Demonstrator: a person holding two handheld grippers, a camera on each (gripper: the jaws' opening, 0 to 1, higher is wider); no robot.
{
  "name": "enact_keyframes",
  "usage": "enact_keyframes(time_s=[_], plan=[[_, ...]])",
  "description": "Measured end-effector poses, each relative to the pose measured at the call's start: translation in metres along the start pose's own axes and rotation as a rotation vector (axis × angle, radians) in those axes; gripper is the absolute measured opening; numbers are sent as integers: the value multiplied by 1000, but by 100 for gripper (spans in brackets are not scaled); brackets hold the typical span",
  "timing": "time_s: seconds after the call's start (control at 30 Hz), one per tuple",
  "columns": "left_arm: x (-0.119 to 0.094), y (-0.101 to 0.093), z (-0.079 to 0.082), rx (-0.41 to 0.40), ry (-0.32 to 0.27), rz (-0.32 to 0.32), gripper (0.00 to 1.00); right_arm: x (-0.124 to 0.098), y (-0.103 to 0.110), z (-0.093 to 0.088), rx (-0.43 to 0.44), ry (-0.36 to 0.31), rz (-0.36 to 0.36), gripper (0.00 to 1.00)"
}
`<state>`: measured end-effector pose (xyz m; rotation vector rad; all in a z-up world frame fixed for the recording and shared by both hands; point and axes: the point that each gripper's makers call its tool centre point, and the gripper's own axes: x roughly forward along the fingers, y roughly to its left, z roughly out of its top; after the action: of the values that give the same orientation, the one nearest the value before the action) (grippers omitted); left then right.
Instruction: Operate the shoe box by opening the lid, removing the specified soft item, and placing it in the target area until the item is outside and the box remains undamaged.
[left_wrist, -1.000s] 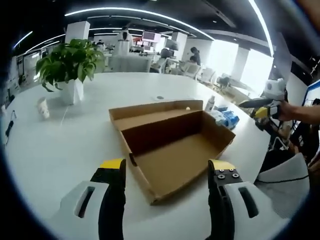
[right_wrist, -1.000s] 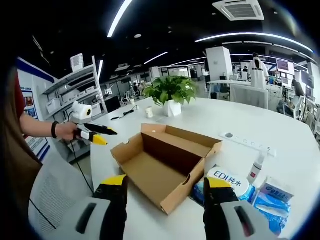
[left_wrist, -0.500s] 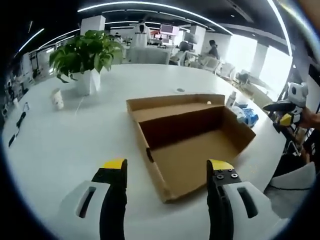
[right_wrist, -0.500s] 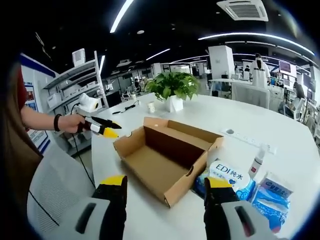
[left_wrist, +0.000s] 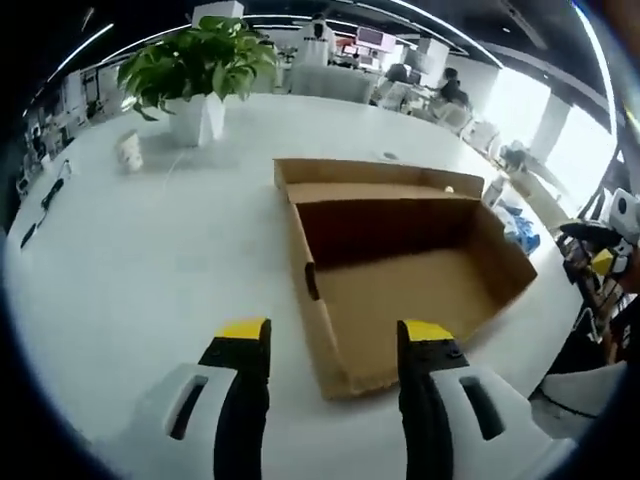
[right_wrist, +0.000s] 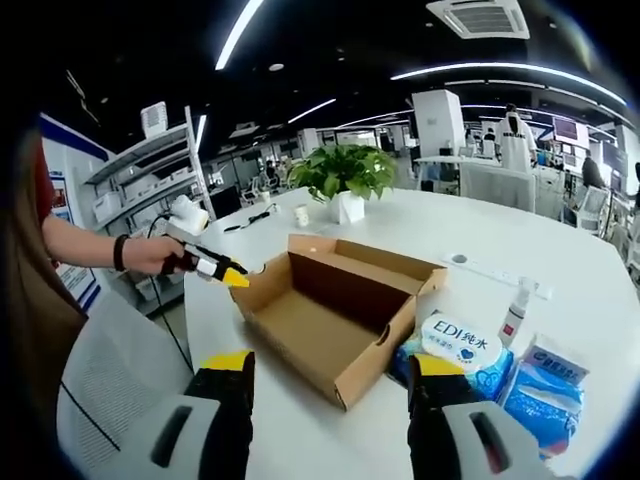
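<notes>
A brown cardboard shoe box (left_wrist: 410, 275) lies open on the white table (left_wrist: 150, 260), its lid flap (left_wrist: 370, 172) folded back on the far side and its inside bare. My left gripper (left_wrist: 335, 335) is open, its jaws on either side of the box's near corner. In the right gripper view that left gripper (right_wrist: 215, 268), held by a hand, points at the left corner of the box (right_wrist: 330, 315). My right gripper (right_wrist: 332, 365) is open with nothing in it, just short of the box. Soft blue-and-white packs (right_wrist: 460, 350) lie right of the box.
A potted plant (right_wrist: 345, 175), a small cup (right_wrist: 303, 215), a power strip (right_wrist: 490, 272) and a spray bottle (right_wrist: 515, 312) stand on the table. Another blue pack (right_wrist: 545, 385) lies at the right. A white chair back (right_wrist: 100, 390) is close on the left.
My left gripper has come in closer to the box's near corner, and its jaws stand slightly narrower. The right gripper has barely moved.
</notes>
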<state>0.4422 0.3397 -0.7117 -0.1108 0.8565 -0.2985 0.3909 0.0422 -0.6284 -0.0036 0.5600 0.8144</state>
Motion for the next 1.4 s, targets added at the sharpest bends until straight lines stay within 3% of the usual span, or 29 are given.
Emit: enact_keyframes(time_s=[0.2, 0.33, 0.5, 0.97, 1.17, 1.4], plan=[[6, 5, -14, -104, 62, 60, 19, 3, 5, -5, 1, 12, 10, 60], [6, 12, -16, -239, 39, 110, 10, 5, 6, -5, 7, 8, 10, 59], [6, 12, -13, -178, 18, 151, 8, 6, 5, -5, 8, 12, 15, 59], [4, 14, -13, -189, -25, 169, 7, 26, 1, 2, -5, 31, 1, 58], [4, 16, -13, -217, -39, 163, 7, 42, -5, 10, -13, 45, -35, 56], [5, 16, -12, -210, -43, 163, 7, 64, -27, 30, -15, 81, -107, 52]])
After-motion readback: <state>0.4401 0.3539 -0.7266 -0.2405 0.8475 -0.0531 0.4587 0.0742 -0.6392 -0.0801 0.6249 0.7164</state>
